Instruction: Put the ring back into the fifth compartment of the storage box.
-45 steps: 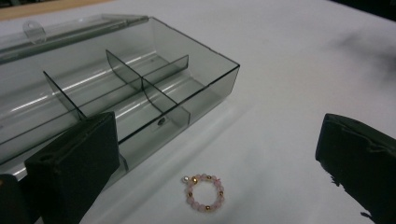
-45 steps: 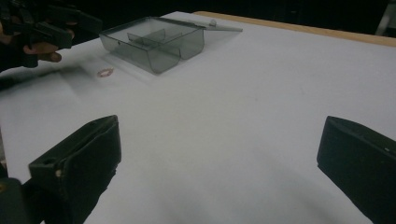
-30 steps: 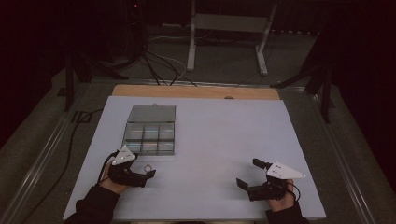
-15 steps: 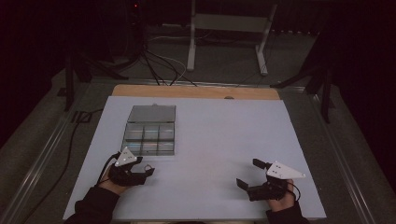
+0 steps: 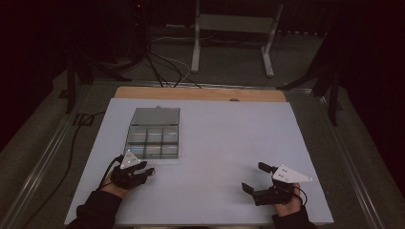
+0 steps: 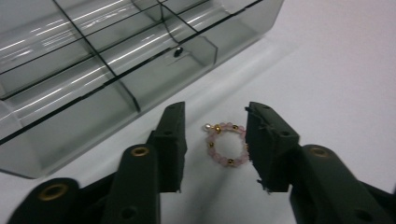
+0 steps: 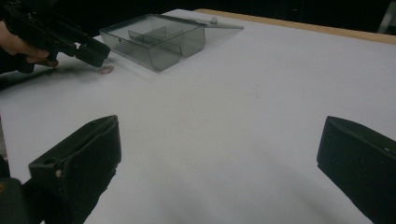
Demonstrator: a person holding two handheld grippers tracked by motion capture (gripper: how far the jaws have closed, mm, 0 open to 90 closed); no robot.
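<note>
A broad white tabletop (image 5: 229, 157) with a strip of bare wood along its far edge carries everything here. The next largest thing is a clear smoky-grey plastic organiser box (image 5: 154, 138) divided into small compartments, its lid (image 5: 155, 116) folded open flat behind it. It lies just ahead of the left gripper (image 5: 147, 171), slightly off to that gripper's left in its own view, where the box's near wall (image 6: 116, 107) runs diagonally past the jaw tips. From the right gripper (image 5: 254, 177) the box (image 7: 154, 39) sits well away, far ahead and to the left across the bare white surface.

The left gripper (image 6: 215, 140), black and held in a dark-sleeved hand (image 5: 117, 183), has its jaws spread, one on each side of a small bracelet of pink beads with gold spacers and one pearl-white bead (image 6: 226, 144). The ring of beads lies flat on the table between the two jaw tips, closer to the right-hand jaw; whether it touches that jaw I cannot tell. It rests outside the box, just beside its near wall.

The right gripper (image 7: 219, 154) rests near the table's front edge with its jaws wide apart and nothing between them. In its view the left gripper (image 7: 91, 51) shows far off beside a faint pink spot (image 7: 106, 70) on the table.
</note>
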